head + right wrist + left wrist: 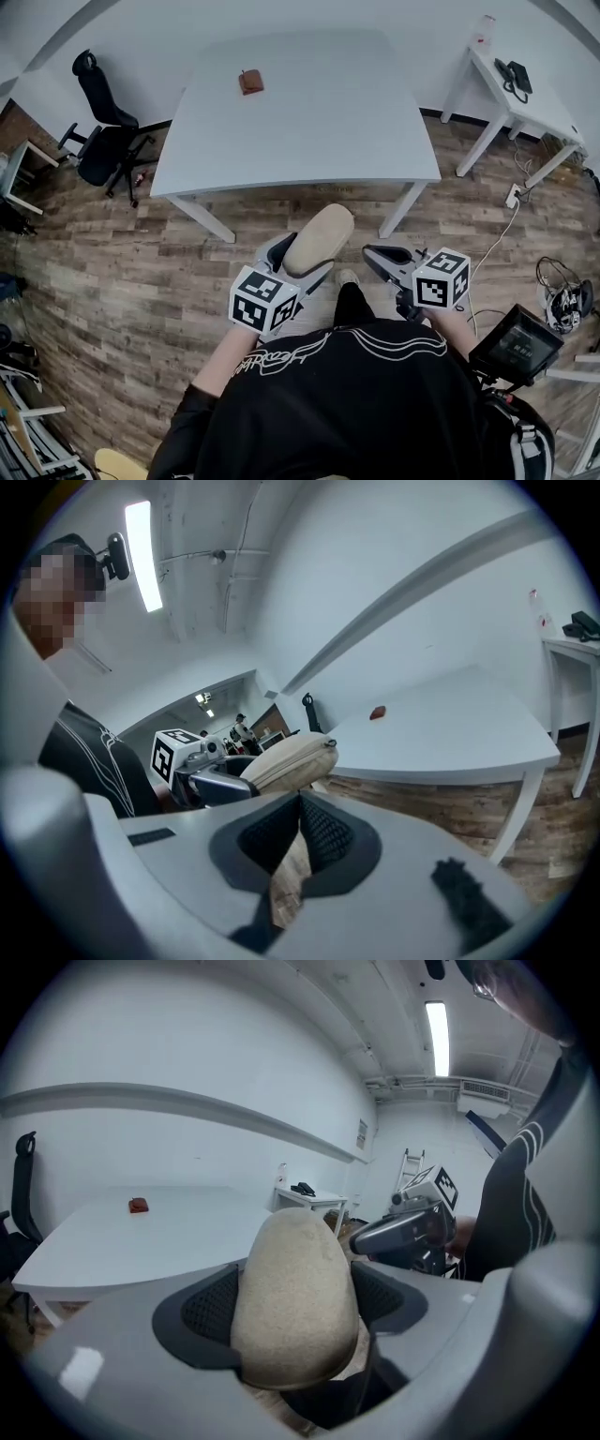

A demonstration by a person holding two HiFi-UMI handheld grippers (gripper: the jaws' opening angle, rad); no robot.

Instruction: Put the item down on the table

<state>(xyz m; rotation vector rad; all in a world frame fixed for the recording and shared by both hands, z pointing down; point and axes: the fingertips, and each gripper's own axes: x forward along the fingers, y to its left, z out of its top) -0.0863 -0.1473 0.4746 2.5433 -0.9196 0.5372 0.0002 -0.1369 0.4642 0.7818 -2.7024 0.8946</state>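
Biggest thing in my feed is the plank floor, wood-look boards in mixed greys and browns. Ahead of me is the white counter, a matte top with rounded corners on slim white legs. Off to the left there's a black office chair on a star base. To the right is a narrow white side table with a dark phone on it.

The beige pouch isn't on the counter. It's up in the air over the floor, short of the counter's near edge. The left gripper has its fingers clamped on it from both sides, mesh-textured pads pressed into the fabric. It's a fat egg shape with a grainy, sandy-looking cloth surface. From the right gripper view I can see a seam running along its edge.

The right gripper sits just beside it with its fingers pressed together on nothing. Each gripper carries a white cube with black square markers.

Smallest thing is a little reddish-brown object on the far part of the counter. It's too tiny for me to ID.
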